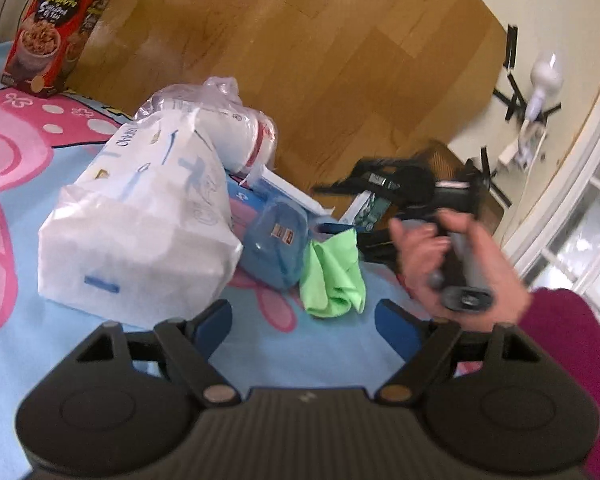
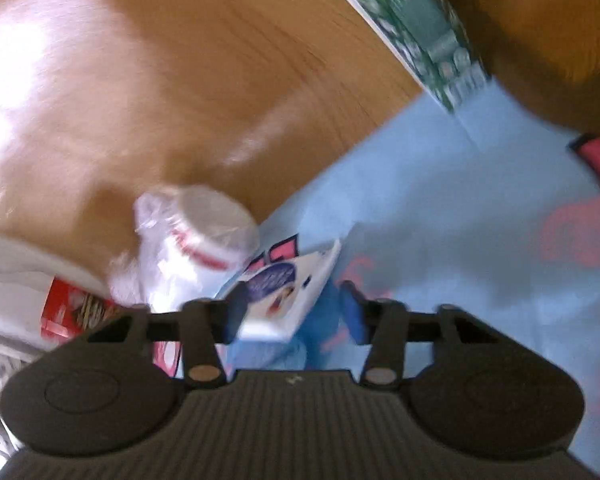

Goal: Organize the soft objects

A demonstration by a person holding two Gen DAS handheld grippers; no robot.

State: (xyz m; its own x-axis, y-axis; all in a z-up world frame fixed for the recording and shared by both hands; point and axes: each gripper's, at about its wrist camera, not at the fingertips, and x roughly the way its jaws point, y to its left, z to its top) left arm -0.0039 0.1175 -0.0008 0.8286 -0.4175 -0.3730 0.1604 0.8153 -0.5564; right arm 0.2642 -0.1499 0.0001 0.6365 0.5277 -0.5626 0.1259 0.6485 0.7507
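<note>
A pile lies on the blue and pink cartoon blanket (image 1: 20, 216): a white paper bag (image 1: 140, 216), a clear plastic bag with a white roll (image 1: 220, 124), a blue soft pouch (image 1: 276, 248) and a crumpled green cloth (image 1: 334, 276). My left gripper (image 1: 302, 320) is open and empty, just in front of the green cloth. The person's hand holds the right gripper's handle (image 1: 460, 268) to the right of the cloth. In the blurred right wrist view my right gripper (image 2: 294, 308) is open above a white and blue box (image 2: 288, 296) and blue fabric (image 2: 320, 320).
A red cereal box (image 1: 60, 24) stands at the blanket's far left edge by the wooden floor (image 1: 300, 40). A green patterned box (image 2: 416, 28) lies at the blanket's edge. Black stands and a window are at the right.
</note>
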